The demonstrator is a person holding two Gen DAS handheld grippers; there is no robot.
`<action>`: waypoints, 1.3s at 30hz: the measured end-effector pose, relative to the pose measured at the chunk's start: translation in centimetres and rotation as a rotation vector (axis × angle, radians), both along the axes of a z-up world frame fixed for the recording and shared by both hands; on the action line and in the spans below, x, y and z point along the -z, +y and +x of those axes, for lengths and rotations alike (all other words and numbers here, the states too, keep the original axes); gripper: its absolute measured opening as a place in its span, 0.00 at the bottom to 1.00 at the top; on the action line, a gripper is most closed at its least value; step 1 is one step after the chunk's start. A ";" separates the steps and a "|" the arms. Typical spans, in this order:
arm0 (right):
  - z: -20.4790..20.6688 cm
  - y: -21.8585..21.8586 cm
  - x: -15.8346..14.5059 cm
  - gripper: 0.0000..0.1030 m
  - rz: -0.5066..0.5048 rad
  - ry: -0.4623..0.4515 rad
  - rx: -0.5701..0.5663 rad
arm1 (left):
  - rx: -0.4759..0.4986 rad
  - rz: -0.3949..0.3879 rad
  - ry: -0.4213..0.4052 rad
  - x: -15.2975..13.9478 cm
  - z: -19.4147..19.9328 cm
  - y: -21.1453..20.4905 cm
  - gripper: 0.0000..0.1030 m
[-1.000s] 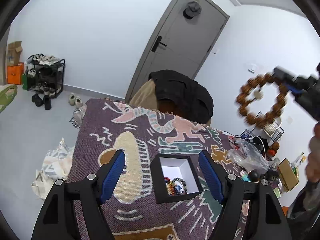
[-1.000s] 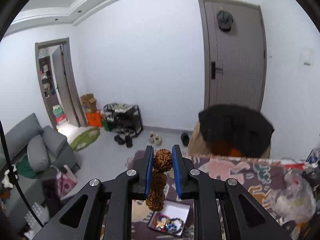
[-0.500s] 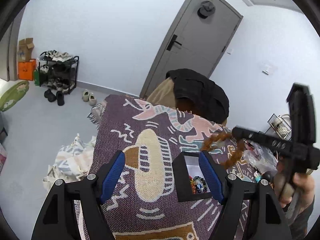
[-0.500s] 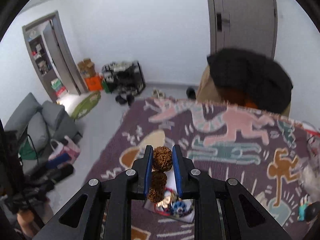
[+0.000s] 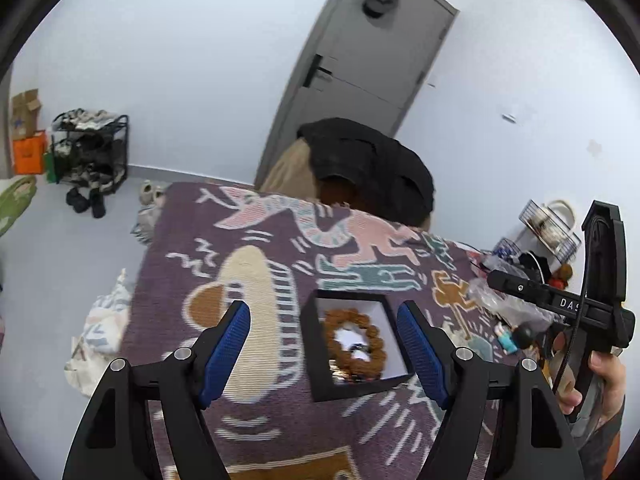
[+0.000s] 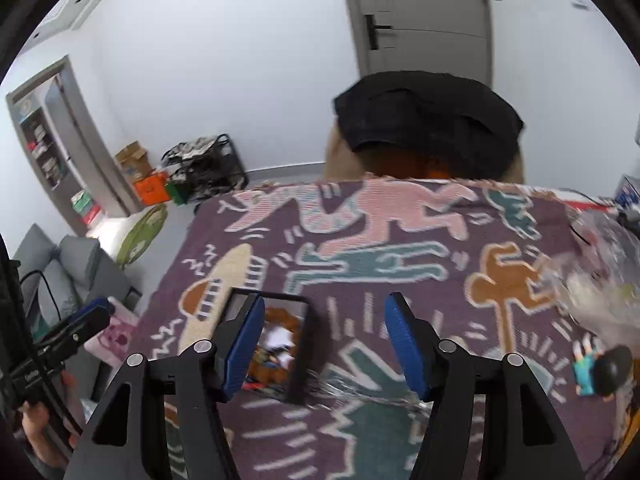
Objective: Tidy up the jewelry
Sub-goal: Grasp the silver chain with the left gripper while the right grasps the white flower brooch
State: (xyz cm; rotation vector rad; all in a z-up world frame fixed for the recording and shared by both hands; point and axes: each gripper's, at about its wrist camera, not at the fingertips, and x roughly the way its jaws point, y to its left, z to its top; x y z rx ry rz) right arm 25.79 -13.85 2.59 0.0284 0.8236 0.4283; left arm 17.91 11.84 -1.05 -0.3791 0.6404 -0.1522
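Note:
A black box [image 5: 352, 389] with a white inside stands on the patterned cloth. A brown bead bracelet [image 5: 374, 334] lies in it on top of other small colourful jewelry. My left gripper [image 5: 322, 320] hovers just in front of the box, open and empty, with the box framed between its blue pads. My right gripper [image 6: 324, 312] is just right of the box [image 6: 302, 354]; its jaws are opening and nothing is between them. Its left finger hides part of the box and the bracelet [image 6: 286, 317]. In the left wrist view the right gripper [image 5: 560, 304] sits at the right, held by a hand [image 5: 604, 376].
A purple cloth with figures [image 5: 240, 264] covers the table. A crumpled clear plastic bag [image 5: 496, 300], a small toy figure [image 6: 588, 368] and a wire basket [image 5: 548, 228] crowd the right end. A chair draped with a black jacket [image 5: 368, 160] stands behind the far edge.
My right gripper came down over the box shut on the brown bracelet, then spread its jaws; the bracelet now lies in the box. My left gripper shifted only slightly.

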 end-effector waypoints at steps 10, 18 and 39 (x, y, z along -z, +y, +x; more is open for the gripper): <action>-2.0 -7.7 2.1 0.61 0.083 0.014 0.105 | 0.122 0.061 -0.011 -0.3 1.6 -7.1 0.75; -3.5 -11.7 3.8 0.61 0.135 0.016 0.162 | 0.242 0.120 0.002 0.4 2.8 -13.2 0.70; -4.9 -19.2 8.4 0.60 0.216 0.070 0.281 | 0.447 0.422 0.214 8.0 6.9 -23.9 0.42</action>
